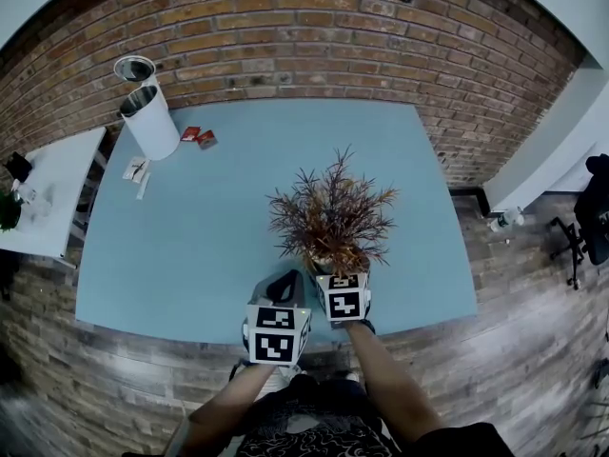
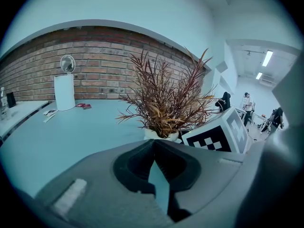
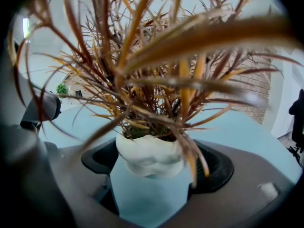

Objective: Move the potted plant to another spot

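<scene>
Setting: an office or studio workroom, not a home. Evidence:
- exposed brick wall (image 1: 285, 27) along the back, wood-plank floor (image 1: 514, 350) all round
- large pale-blue bench (image 1: 190, 236) standing in open floor, white side table (image 1: 52, 188) just beside its left end
- dark wheeled office chair (image 1: 590, 217) at the right edge
- left gripper view: strip ceiling lights (image 2: 267, 58) over a white-walled area beyond the brick, with several people (image 2: 247, 103) standing there among more dark chairs.
</scene>
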The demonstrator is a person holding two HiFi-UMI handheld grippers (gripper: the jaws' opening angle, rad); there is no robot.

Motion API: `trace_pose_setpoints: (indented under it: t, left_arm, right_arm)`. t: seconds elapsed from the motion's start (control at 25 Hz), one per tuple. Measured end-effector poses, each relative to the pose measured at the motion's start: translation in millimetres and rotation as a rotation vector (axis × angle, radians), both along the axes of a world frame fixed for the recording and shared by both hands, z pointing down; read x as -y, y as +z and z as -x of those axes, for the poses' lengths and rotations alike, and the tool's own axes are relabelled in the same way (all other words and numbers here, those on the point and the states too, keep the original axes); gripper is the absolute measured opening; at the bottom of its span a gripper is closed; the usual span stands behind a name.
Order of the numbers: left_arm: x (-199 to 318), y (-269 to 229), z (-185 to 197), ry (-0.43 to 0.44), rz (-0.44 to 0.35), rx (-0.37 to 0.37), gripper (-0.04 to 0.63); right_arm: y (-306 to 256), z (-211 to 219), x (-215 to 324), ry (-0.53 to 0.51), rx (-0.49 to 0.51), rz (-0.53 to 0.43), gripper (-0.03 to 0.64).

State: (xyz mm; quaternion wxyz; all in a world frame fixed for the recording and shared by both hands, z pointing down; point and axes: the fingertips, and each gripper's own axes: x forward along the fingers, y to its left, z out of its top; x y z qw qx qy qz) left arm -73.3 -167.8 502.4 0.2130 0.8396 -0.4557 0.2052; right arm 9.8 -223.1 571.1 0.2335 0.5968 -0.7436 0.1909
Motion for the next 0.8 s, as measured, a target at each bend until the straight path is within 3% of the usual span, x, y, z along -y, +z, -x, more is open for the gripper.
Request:
trace_pose_setpoints:
  t: [0.8]
  left_arm:
    - [-35.6,5.9,8.5,-0.059,0.005,0.015,0.0]
  right_arm:
    - [3.6,3.3,-40.8,-0.006,0.007,-0.015,0.465]
